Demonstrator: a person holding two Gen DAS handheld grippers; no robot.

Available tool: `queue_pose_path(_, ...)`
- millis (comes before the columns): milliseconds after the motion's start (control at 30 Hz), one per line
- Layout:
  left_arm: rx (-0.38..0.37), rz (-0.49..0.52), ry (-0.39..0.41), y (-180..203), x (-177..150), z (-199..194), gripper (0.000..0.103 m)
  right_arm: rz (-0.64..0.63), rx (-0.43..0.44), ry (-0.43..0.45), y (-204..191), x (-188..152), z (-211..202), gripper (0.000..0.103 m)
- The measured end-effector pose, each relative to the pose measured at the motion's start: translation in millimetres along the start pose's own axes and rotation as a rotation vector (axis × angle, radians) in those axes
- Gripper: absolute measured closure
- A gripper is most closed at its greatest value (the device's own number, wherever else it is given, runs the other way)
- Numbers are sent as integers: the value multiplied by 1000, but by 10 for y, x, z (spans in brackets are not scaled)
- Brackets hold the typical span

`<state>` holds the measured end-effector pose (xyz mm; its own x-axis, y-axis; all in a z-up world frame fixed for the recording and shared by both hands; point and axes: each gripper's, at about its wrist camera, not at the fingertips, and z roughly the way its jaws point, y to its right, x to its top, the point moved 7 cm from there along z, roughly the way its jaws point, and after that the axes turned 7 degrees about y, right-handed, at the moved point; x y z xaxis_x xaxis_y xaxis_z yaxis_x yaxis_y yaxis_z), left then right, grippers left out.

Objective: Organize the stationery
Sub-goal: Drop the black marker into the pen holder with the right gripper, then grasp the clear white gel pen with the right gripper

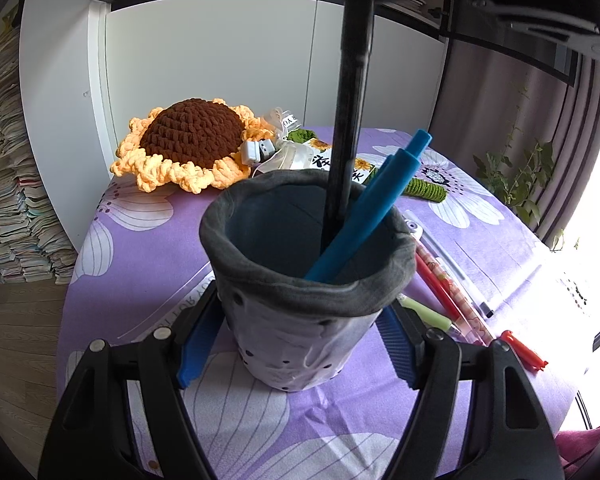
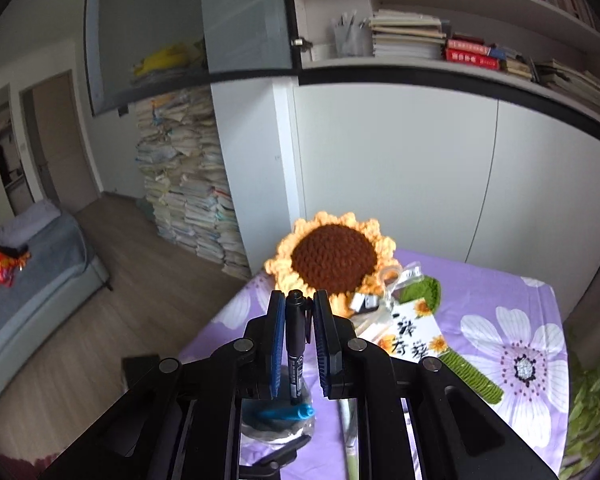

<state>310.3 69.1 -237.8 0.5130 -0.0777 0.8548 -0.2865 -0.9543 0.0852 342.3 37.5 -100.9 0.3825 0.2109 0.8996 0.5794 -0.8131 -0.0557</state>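
A grey fabric pen holder (image 1: 300, 296) stands on the purple flowered tablecloth (image 1: 140, 240). My left gripper (image 1: 300, 352) is shut on its lower body, one blue pad on each side. A blue pen (image 1: 372, 204) leans inside it. A black marker (image 1: 350, 120) hangs upright with its lower end inside the holder. My right gripper (image 2: 296, 344) is above the holder and has the black marker (image 2: 295, 344) between its blue pads; a thin gap shows on the right side. The holder (image 2: 276, 424) with the blue pen (image 2: 286, 413) shows below.
Several loose pens (image 1: 452, 296) and a red-orange cap (image 1: 524, 350) lie right of the holder. A crocheted sunflower (image 1: 188, 144) with green stem (image 2: 470, 374), a printed card (image 2: 410, 334) and small white items sit at the table's back. Paper stacks (image 2: 188, 184) stand by the cabinet.
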Motion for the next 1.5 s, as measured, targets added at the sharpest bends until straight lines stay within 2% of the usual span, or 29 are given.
queue_pose_path(267,0,0,0,0,1,0,30,107,46,-126,151,-306,143,88)
queue_pose_path(467,1,0,-1,17,4,6,30,174,67,-182,212,-462,184,88)
queue_pose_path(600,1,0,-1,16,4,5,30,183,73,-183,235,-481,88,88)
queue_pose_path(733,1,0,-1,21,7,3,30,220,72,-125,393,-354,-174,86)
queue_pose_path(833,2,1,-1,19,7,3,30,232,-9,-77,651,-294,-382,74)
queue_pose_path(867,2,2,-1,22,9,2,30,229,-47,-78,744,-315,-411,73)
queue_pose_path(933,3,2,-1,21,11,2,30,230,-144,-136,960,-460,-377,73)
queue_pose_path(1000,3,3,-1,21,10,3,30,260,-204,-226,1158,-705,-243,73)
queue_pose_path(1067,4,4,0,18,12,3,30,297,-237,-329,1333,-987,-60,73)
queue_pose_path(1167,4,4,0,15,13,4,30,353,-257,-418,1509,-1303,136,73)
queue_pose_path(1300,4,4,0,16,13,3,30,359,-257,-480,1557,-1521,252,73)
queue_pose_path(1500,4,4,0,17,12,4,30,349,-256,-521,1547,-1633,398,73)
